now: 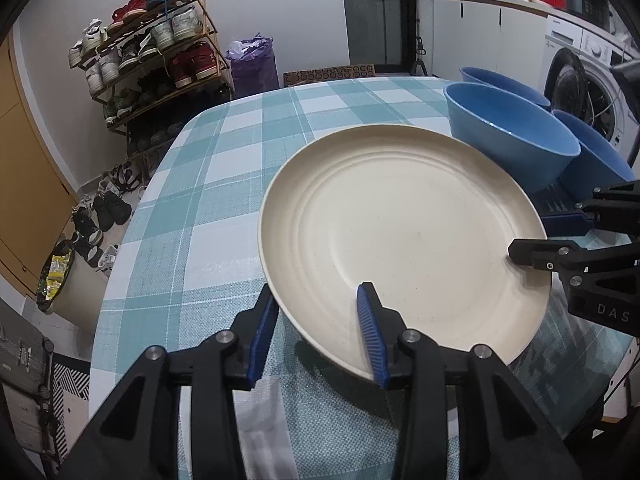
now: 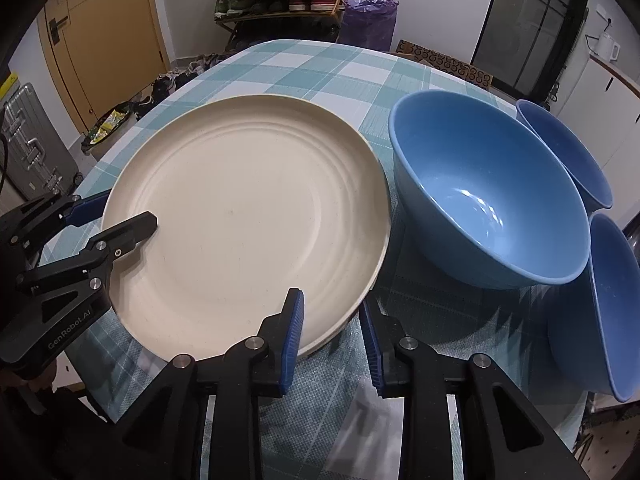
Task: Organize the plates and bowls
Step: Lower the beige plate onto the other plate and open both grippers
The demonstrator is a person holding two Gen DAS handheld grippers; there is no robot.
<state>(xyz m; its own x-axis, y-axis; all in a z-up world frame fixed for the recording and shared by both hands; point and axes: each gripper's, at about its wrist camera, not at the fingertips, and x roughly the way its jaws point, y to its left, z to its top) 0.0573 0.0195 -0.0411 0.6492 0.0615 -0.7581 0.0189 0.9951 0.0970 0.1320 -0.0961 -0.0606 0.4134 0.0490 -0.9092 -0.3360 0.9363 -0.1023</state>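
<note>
Checked surface (image 1: 248, 132): cream plate (image 1: 404, 240) sits mid-frame, blue bowls (image 2: 488, 196) crowd its right edge in the right wrist view. Our left tool (image 1: 320, 328) straddles the near rim, jaws apart, not gripping. Right tool (image 2: 332, 336) looks clamped on the rim, though contact's partly hidden. Risk: plate tips or knocks the nearest bowl if the single grip slips.

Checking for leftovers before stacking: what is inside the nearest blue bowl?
Nothing shows inside the bowl, only glare on its bottom. Its near inner wall is hidden by the rim.
</note>
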